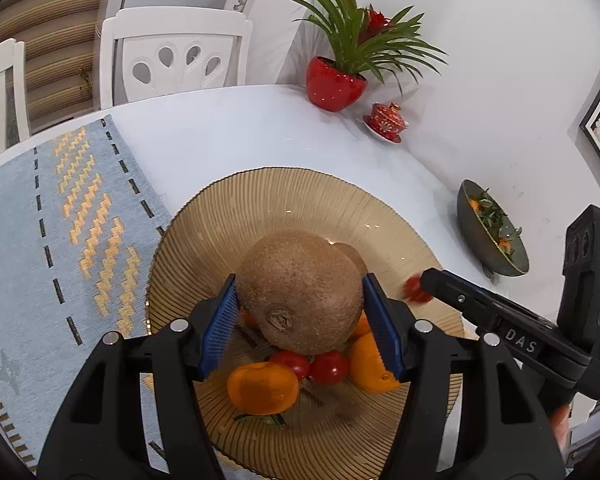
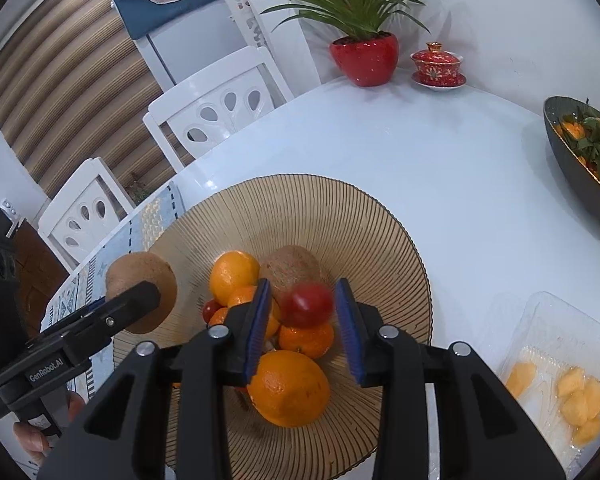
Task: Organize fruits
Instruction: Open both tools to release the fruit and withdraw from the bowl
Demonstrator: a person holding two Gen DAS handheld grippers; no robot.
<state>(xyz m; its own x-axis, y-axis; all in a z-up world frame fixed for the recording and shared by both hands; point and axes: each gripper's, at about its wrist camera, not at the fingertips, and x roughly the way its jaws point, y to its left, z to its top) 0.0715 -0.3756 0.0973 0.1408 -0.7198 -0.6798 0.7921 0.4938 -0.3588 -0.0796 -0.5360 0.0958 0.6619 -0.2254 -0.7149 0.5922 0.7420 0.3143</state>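
Observation:
My left gripper [image 1: 300, 308] is shut on a brown kiwi [image 1: 300, 292] and holds it above the ribbed amber plate [image 1: 228, 216]; the held kiwi also shows in the right wrist view [image 2: 140, 276]. Under it lie a mandarin [image 1: 262, 388], cherry tomatoes [image 1: 328, 366] and an orange [image 1: 366, 366]. My right gripper [image 2: 302, 320] is open over the plate [image 2: 372, 240]. A blurred red tomato [image 2: 308, 304] is between its pads, apart from both. Below are oranges [image 2: 288, 390], mandarins [image 2: 306, 340] and a second kiwi [image 2: 290, 266].
A dark bowl of mandarins with leaves [image 2: 572, 160] stands at the right. A clear plastic tray with fruit pieces [image 2: 560, 376] is front right. A red plant pot [image 2: 364, 60] and lidded red cup [image 2: 438, 66] stand at the back. A blue runner [image 1: 60, 220] lies left; white chairs stand behind.

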